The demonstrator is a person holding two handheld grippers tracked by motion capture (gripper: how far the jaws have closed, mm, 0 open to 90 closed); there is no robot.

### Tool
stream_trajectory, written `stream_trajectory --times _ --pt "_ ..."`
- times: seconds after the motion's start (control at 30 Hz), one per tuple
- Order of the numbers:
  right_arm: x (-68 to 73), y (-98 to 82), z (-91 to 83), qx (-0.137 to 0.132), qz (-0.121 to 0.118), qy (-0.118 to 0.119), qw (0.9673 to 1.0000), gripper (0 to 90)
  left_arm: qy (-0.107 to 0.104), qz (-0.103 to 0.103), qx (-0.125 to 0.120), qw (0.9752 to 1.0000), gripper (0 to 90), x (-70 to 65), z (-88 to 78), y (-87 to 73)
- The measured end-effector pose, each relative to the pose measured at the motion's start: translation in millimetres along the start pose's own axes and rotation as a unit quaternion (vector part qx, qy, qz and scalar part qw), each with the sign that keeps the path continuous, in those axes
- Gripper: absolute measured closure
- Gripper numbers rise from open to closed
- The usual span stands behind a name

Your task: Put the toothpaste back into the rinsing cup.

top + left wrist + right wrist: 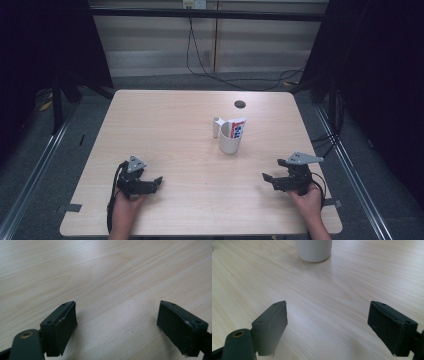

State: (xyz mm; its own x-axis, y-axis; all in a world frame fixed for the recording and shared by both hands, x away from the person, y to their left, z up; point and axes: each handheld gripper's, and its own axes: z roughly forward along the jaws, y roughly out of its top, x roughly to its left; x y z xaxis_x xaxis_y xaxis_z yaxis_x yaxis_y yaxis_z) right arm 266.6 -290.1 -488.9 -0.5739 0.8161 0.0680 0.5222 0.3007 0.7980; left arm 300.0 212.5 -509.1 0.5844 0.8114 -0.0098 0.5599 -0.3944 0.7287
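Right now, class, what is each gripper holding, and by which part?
Nothing is held. The left gripper and right gripper both have jaws spread wide over bare table. The white cup stands apart, untouched.

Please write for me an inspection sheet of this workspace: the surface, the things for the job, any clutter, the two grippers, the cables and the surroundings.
Surface: light wooden table, with a round dark hole near its far edge.
Job's things: white mug standing upright right of centre, handle towards the far side; a toothpaste tube stands inside it and leans on the rim.
Clutter: nothing seen.
Grippers: left gripper low at the near left, jaws open, nothing between them; right gripper at the near right, jaws open, nothing between them, pointing towards the mug.
Cables: a black cable trails from the left gripper; black cables lie on the floor beyond the table.
Surroundings: black curtains on both sides, pale wall panels behind.
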Motion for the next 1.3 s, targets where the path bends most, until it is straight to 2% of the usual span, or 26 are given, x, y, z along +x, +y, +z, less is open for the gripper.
stream_trajectory --times 0.1,0.5,0.57,0.67,0.73,0.87,1.3 --pt "-0.5 -3.8 1.0 0.008 0.001 -0.001 1.0000 15.5 0.000 0.000 0.000 1.0000 16.0 0.0 0.0 0.0" --pt "1.6 -17.2 8.2 0.046 -0.024 -0.011 0.9986 15.6 0.000 0.000 0.000 1.0000 15.9 0.0 0.0 0.0" --pt "1.7 -17.2 8.1 0.046 -0.028 -0.011 0.9985 16.3 0.000 0.000 0.000 1.0000 16.0 -0.1 0.0 0.0" --pt "0.8 -17.9 8.8 0.054 -0.022 -0.013 0.9982 16.0 0.000 0.000 0.000 1.0000 16.0 -0.1 0.0 0.0" --pt "-0.5 -19.1 9.8 0.060 -0.027 -0.017 0.9977 15.9 0.000 0.000 0.000 1.0000 16.0 -0.1 0.0 0.0" --pt "-4.7 -20.5 9.7 0.057 -0.015 -0.019 0.9981 15.5 0.000 0.001 0.000 1.0000 16.0 0.0 -0.1 0.0" --pt "-4.8 -20.3 10.0 0.059 -0.012 -0.020 0.9980 14.4 0.000 0.001 0.000 1.0000 16.0 0.0 0.0 -0.1"
